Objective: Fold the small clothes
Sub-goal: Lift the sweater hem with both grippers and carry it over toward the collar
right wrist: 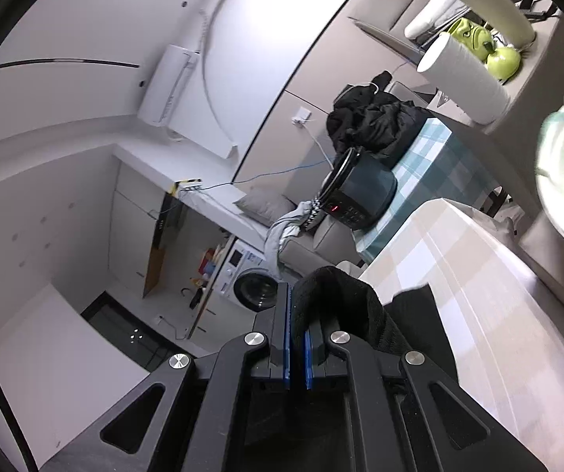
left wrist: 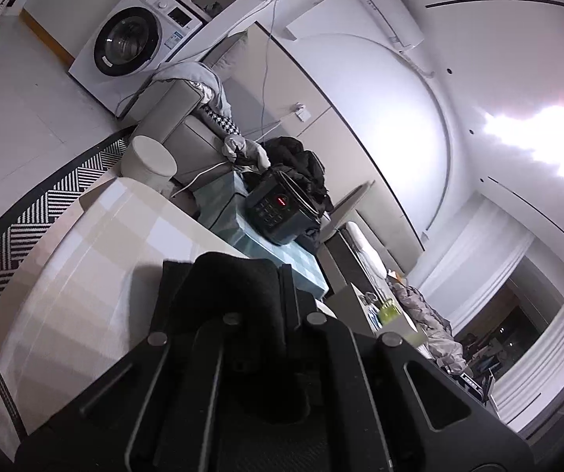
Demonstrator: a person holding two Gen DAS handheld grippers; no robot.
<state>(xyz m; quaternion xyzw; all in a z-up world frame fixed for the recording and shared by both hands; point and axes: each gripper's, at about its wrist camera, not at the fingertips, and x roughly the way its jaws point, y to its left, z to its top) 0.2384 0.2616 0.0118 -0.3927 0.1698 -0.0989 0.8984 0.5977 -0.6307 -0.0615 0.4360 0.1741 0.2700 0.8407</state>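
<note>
My left tongs (left wrist: pixel 228 275) and my right tongs (right wrist: pixel 297 314) are both squeezed tight on the black cloth (right wrist: pixel 337 299), which hangs in the air above the bench (right wrist: pixel 478 275). I think I should keep both grips firm and pull the cloth flat before laying it down.

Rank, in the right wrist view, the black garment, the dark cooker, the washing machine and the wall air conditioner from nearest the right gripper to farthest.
1. Black garment, clamped in the right gripper.
2. Dark cooker, ahead on the checked cloth.
3. Washing machine, lower left; close to the cooker's range.
4. Air conditioner, upper wall.
</note>
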